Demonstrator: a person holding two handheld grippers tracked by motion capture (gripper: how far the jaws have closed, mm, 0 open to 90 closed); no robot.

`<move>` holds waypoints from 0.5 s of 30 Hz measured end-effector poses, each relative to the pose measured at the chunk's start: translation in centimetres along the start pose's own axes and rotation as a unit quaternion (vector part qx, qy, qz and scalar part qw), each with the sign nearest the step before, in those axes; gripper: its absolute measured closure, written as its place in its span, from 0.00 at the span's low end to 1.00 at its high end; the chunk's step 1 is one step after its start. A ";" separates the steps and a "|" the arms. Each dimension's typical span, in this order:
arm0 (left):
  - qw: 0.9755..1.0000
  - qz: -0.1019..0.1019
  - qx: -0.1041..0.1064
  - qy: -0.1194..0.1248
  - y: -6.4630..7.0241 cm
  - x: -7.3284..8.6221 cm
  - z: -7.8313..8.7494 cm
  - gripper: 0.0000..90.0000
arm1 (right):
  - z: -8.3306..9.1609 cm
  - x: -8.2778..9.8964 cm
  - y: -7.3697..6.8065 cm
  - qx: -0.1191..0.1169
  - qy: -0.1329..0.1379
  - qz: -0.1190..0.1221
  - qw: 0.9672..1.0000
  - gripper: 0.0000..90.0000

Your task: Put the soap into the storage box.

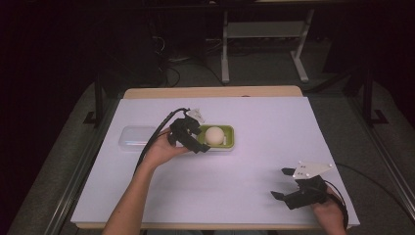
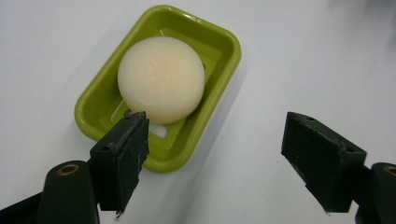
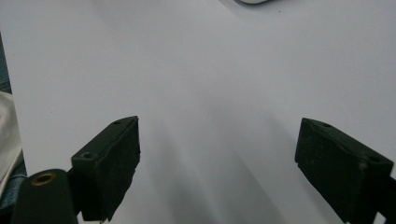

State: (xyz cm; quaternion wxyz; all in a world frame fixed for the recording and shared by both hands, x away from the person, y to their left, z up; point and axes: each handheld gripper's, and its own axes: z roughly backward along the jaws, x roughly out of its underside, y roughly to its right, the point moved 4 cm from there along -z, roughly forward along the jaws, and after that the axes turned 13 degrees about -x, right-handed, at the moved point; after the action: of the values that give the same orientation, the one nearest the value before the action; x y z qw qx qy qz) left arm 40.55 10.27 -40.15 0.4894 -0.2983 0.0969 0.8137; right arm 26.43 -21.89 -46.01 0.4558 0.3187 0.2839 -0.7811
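Observation:
A green tray (image 1: 231, 140) sits near the middle of the white table and holds a round cream ball (image 1: 213, 134). My left gripper (image 1: 197, 138) hovers at the tray's left end, jaws spread wide. In the left gripper view the ball (image 2: 161, 79) rests in the tray (image 2: 91, 112), and one fingertip (image 2: 123, 158) hangs over the tray's near corner while the other stands over bare table. My right gripper (image 1: 283, 183) is open near the front right of the table, with nothing between its fingers (image 3: 109, 165).
A clear plastic lid or box (image 1: 136, 138) lies just left of the tray. The white sheet (image 1: 254, 171) covers the table, with a wooden edge (image 1: 210, 91) at the back. Beyond the table stand desk legs and cables on the floor.

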 end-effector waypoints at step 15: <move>1.000 -0.008 0.000 0.002 1.6 2.1 2.1 0.24 | -0.5 -0.1 -0.3 -0.005 -0.009 0.001 1.000 0.15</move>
State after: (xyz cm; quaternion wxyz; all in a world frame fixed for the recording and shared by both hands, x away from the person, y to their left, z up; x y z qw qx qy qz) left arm 37.67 11.99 -39.94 0.4955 -0.3005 0.0952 0.8094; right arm 26.32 -21.29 -46.18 0.4608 0.3094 0.2831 -0.7822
